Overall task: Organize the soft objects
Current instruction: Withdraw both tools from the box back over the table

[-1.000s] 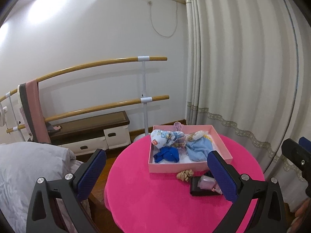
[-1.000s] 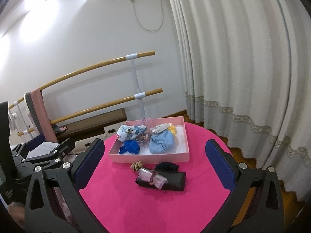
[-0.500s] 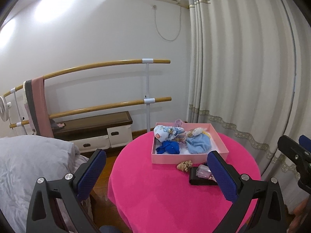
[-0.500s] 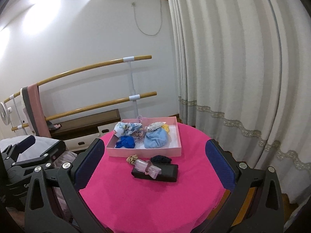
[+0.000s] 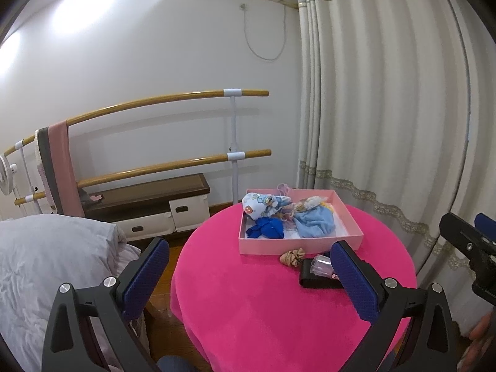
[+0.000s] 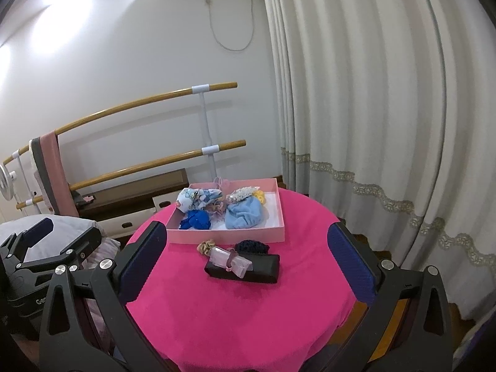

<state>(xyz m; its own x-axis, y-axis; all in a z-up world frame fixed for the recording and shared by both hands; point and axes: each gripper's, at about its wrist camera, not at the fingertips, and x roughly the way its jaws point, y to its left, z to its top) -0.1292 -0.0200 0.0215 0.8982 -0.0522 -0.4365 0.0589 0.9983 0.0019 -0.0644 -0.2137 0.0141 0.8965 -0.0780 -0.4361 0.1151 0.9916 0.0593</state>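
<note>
A pink box (image 5: 297, 243) (image 6: 226, 236) stands at the far side of a round table with a pink cloth (image 5: 279, 303) (image 6: 235, 310). In it lie a patterned white-blue cloth (image 6: 198, 198), a dark blue item (image 6: 198, 219), a light blue cloth (image 6: 246, 215) and small scrunchies. In front of the box lie a beige scrunchie (image 5: 292, 255) (image 6: 206, 246), a dark knitted item (image 6: 251, 245) and a black case (image 6: 245, 271) with a clear pink item (image 6: 231, 260) on it. My left gripper (image 5: 251, 279) and right gripper (image 6: 245, 269) are open and empty, well back from the table.
White curtains (image 6: 372, 108) hang to the right. Wooden ballet bars (image 5: 173, 102) run along the wall with a pink towel (image 5: 63, 167) over them, above a low brown bench (image 5: 145, 198). A grey-white quilt (image 5: 46, 263) lies at the left.
Both grippers have drawn back and up from the table, so the box and items look smaller and farther. Nothing on the table has moved. Both stay open.
</note>
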